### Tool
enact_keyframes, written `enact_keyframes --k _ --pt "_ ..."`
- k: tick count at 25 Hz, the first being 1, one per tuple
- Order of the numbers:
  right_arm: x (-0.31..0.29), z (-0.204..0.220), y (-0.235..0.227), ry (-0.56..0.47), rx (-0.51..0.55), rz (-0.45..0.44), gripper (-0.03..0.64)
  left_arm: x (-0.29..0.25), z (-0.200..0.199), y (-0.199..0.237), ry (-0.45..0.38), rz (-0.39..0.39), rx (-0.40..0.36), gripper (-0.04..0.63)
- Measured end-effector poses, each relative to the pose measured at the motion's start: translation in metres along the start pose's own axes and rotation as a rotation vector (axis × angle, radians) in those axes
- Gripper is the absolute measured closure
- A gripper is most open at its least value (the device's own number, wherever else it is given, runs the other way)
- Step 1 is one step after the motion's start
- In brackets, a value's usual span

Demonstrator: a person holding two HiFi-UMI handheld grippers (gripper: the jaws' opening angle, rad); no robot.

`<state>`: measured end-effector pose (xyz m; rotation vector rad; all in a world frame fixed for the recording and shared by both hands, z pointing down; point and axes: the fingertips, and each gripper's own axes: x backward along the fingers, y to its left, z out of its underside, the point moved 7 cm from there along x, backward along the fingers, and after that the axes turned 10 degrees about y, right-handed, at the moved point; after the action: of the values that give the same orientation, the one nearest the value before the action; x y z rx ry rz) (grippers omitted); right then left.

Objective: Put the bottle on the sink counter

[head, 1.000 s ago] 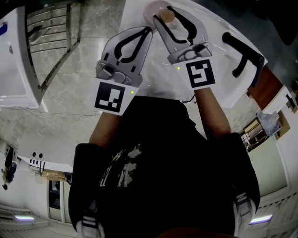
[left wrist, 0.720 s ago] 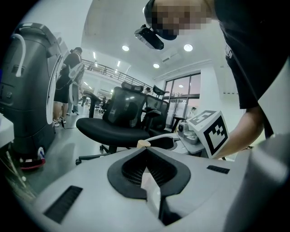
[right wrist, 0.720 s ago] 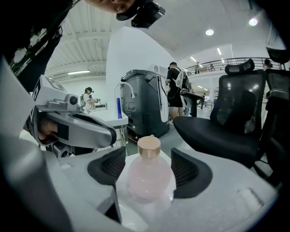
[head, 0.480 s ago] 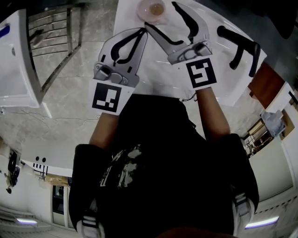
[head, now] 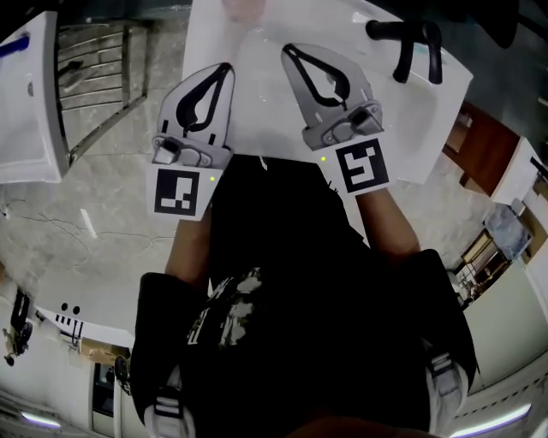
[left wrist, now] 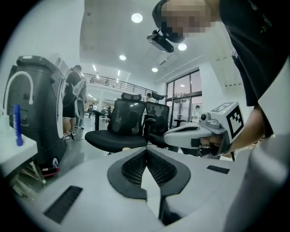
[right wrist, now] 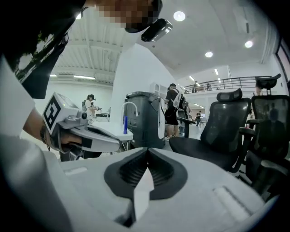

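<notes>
Changes first: a second ago the right gripper (head: 286,49) had its jaws round the top of the bottle (head: 242,8). Half a second ago they stood wide apart with the bottle free beyond them. Now we see them closing right down, tips meeting, nothing between them; the right gripper view shows the same. The left gripper (head: 225,67) has kept its jaws together throughout and holds nothing, which the left gripper view confirms.

Both grippers have dropped lower in the frame, away from the bottle, and lie side by side, tips toward the top of the frame. The bottle has slid from top centre to the very top edge, left of centre. The frame edge crops it, so we see only a pale pinkish patch. It sits on the white sink counter (head: 265,128), well apart from both sets of tips. The black faucet (head: 409,41) has shifted toward the upper right corner.

Containers:
- Bottle: we cannot tell what is in it, as too little shows.
- Sink counter: in view it carries only the bottle and the faucet, and we cannot make out a basin.

A metal rack (head: 94,73) shows at upper left, beside a white unit (head: 26,111) at the left edge. Both gripper views look out at black office chairs (left wrist: 118,124).
</notes>
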<state>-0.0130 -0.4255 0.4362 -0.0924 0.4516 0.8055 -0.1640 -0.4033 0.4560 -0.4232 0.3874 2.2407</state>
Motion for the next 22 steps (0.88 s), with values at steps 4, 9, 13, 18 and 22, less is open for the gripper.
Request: enact_keyframes --k 4,9,13,18,22 --pt "0.067 -0.009 0.029 -0.006 0.025 -0.054 0.621 0.038 -0.004 -0.053 -0.036 -0.017 -0.020 0.581" --pt "0.137 -0.010 0.070 0.063 0.131 -0.243 0.621 0.081 -0.019 -0.119 -0.076 0.010 -0.073 0.581" --pt "0.213 -0.024 0.097 -0.011 0.129 -0.280 0.621 0.118 -0.032 -0.180 -0.083 0.040 -0.099 0.581" --pt "0.299 -0.036 0.114 -0.127 0.142 -0.244 0.621 0.148 -0.060 -0.249 -0.151 0.060 -0.190 0.581" --pt "0.341 -0.031 0.122 -0.156 0.150 -0.198 0.621 0.160 -0.069 -0.298 -0.177 0.091 -0.261 0.581"
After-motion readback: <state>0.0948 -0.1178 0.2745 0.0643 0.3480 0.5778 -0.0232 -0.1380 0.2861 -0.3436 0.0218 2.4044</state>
